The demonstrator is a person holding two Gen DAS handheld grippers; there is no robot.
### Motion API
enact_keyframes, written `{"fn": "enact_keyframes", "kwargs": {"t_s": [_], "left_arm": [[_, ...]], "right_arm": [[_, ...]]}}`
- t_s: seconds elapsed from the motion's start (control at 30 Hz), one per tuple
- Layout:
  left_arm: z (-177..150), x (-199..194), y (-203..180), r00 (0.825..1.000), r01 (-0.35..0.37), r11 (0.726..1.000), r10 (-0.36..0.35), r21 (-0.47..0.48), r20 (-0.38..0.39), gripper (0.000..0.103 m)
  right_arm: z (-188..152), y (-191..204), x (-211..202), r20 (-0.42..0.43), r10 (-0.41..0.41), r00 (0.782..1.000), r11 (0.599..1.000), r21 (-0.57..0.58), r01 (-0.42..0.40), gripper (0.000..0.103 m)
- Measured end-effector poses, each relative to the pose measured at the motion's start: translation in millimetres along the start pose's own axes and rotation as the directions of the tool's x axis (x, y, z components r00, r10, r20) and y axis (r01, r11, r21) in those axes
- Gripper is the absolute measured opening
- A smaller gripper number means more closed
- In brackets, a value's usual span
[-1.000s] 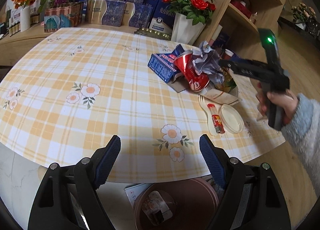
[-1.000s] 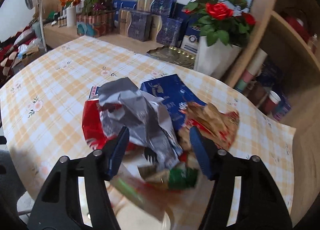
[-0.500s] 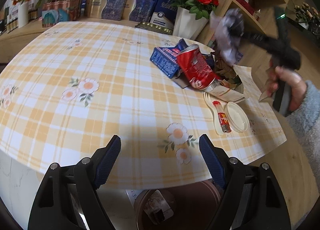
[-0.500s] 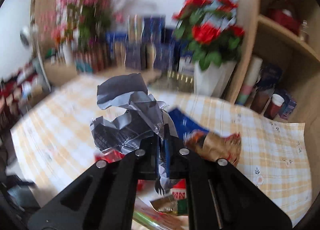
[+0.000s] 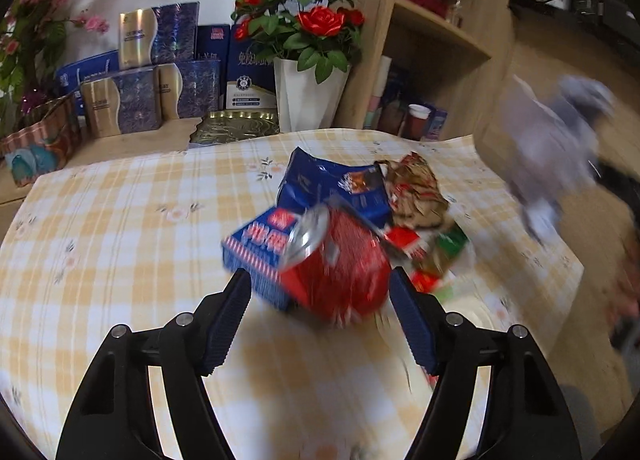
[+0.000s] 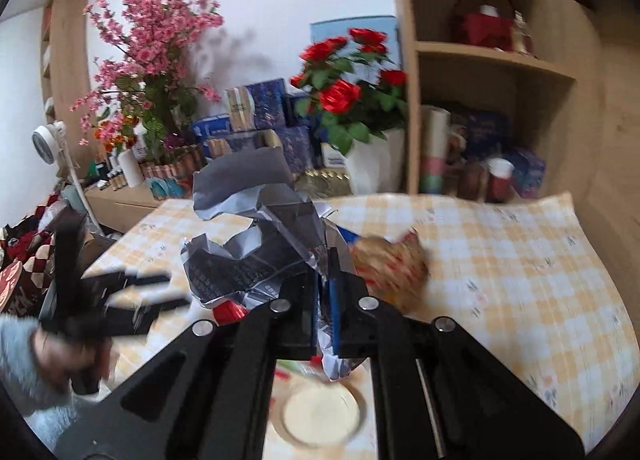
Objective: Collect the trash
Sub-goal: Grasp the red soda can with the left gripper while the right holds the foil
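Both tongs raised: right tongs (image 6: 325, 314) clamp wrapper (image 6: 256, 236)

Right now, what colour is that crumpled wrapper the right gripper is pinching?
Silvery grey with dark printed patches; the crumpled wrapper shows best in the right wrist view.

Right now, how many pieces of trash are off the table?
1: the crumpled silver wrapper, pinched in the right claw. The red can sits between the open left claw's fingers; contact unclear.

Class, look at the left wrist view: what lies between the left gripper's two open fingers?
In the left wrist view, the crushed red can lies between the left gripper fingers, beside a blue carton.
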State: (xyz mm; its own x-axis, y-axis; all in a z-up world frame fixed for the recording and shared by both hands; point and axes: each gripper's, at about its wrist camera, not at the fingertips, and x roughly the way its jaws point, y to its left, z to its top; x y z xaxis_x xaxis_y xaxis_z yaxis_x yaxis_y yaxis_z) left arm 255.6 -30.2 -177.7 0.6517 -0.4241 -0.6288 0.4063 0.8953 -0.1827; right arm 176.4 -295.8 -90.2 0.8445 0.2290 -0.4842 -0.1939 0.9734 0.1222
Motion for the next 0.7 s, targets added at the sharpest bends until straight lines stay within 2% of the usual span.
{"fn": "enact_keyframes", "kwargs": {"t_s": [0.07,0.17,0.33,0.4,0.47,0.6,0.7], "left_arm": [[10,14,-1,1.0,0.014,1.0,-0.014,-0.006,-0.01,0.066],[20,44,-11,0.998,-0.023,0.999,0.026,0.049,-0.056,0.058],[21,73,-8,0.992,-0.054,0.997,0.059,0.049,-0.112,0.046],[21,78,-4,0.991,-0.047,0.998,0.051,0.034,-0.123,0.03],[21,78,-5,0.99,-0.061,0.996,0.069,0.065,-0.125,0.021],[22,69,-18,0.988,-0.077,0.984,0.096,0.158,-0.122,0.02],[23,53,-22,0.991,-0.07,0.981,0.089,0.18,-0.103,0.02]], "right_arm": [[-13,-11,-5,-0.025,-0.02,0.999,0.999,0.029,0.021,0.008],[-30,-23,-11,-0.051,-0.052,0.997,0.997,0.055,0.055,0.008],[-48,-40,-21,-0.061,-0.069,0.996,0.991,0.115,0.076,0.008],[-53,-44,-23,-0.067,-0.071,0.995,0.988,0.129,0.08,0.008],[-56,-45,-26,-0.07,-0.074,0.995,0.987,0.136,0.083,0.008],[-58,-44,-29,-0.071,-0.071,0.995,0.986,0.145,0.08,0.008],[-58,-41,-34,-0.067,-0.063,0.996,0.986,0.149,0.073,0.008]]}}
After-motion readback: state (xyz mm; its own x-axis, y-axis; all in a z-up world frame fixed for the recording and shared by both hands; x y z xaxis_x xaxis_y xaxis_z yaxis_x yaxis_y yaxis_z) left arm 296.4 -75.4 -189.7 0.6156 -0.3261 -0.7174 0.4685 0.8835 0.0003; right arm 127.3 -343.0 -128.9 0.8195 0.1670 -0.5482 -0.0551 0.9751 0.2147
